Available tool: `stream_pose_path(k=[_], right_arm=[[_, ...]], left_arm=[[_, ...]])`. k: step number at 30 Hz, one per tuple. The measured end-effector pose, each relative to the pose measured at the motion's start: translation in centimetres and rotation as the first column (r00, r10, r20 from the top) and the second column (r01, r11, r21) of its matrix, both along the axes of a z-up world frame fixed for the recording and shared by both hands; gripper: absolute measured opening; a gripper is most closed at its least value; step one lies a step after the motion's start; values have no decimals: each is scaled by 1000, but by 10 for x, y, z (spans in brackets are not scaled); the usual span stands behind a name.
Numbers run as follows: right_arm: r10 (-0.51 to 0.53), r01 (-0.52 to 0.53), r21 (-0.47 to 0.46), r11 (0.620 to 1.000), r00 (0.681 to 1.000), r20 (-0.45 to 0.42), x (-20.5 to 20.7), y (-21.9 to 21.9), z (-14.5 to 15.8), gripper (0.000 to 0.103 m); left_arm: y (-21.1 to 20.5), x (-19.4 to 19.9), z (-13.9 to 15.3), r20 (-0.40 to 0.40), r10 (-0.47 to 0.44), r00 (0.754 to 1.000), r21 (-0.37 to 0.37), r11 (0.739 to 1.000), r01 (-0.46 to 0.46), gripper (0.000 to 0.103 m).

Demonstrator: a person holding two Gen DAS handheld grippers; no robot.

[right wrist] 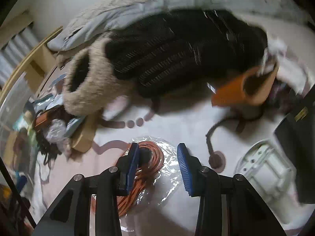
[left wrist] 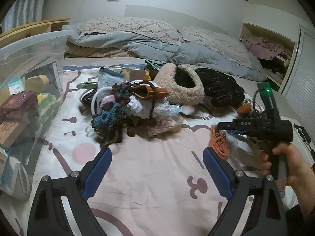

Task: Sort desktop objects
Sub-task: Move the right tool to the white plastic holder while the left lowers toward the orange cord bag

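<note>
A heap of small objects lies on the pink-and-white bed sheet (left wrist: 153, 177): dark crocheted yarn (left wrist: 110, 116), a beige fleece hat (left wrist: 181, 86) and black gloves (left wrist: 220, 88). My left gripper (left wrist: 156, 151) hangs open over bare sheet in front of the heap, holding nothing. A hand holds my right gripper (left wrist: 221, 127) at the right, above a coil of orange cord (left wrist: 219, 143). In the right wrist view that gripper (right wrist: 158, 146) points down at the orange cord (right wrist: 157, 161) in its clear plastic bag. Its blue pads stand apart on either side of the bag and do not squeeze it.
A clear plastic storage box (left wrist: 29, 45) with cartons and packets inside stands at the left. A tan leather pouch (right wrist: 242, 90), a white plastic part (right wrist: 265, 169) and a black box (right wrist: 299, 137) lie right of the cord. Rumpled grey bedding (left wrist: 157, 45) fills the back.
</note>
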State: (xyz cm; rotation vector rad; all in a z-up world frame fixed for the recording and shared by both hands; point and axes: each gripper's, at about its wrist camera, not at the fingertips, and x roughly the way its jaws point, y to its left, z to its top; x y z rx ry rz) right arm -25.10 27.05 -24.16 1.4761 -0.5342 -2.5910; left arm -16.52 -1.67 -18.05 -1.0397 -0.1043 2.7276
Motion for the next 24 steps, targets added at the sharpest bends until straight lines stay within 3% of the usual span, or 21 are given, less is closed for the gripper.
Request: stream_pose_path(k=[5, 10, 13, 17, 24], right_arm=[[105, -105, -7, 994, 994, -21, 6, -32, 3, 38], [290, -291, -62, 955, 957, -18, 21, -88, 3, 38], [348, -348, -104, 932, 937, -20, 29, -105, 7, 38], [285, -288, -136, 948, 958, -36, 31, -85, 19, 37], [75, -78, -37, 996, 994, -81, 33, -15, 44, 38]], left_arm=[[2, -1, 1, -3, -13, 1000, 6, 1000, 13, 93], [-2, 0, 2, -5, -2, 1000, 14, 1000, 2, 93], [-5, 1, 5, -12, 4, 1000, 28, 1000, -3, 93], [-5, 2, 5, -16, -1, 1000, 33, 999, 2, 93], [10, -1, -4, 22, -41, 999, 19, 999, 41, 93]])
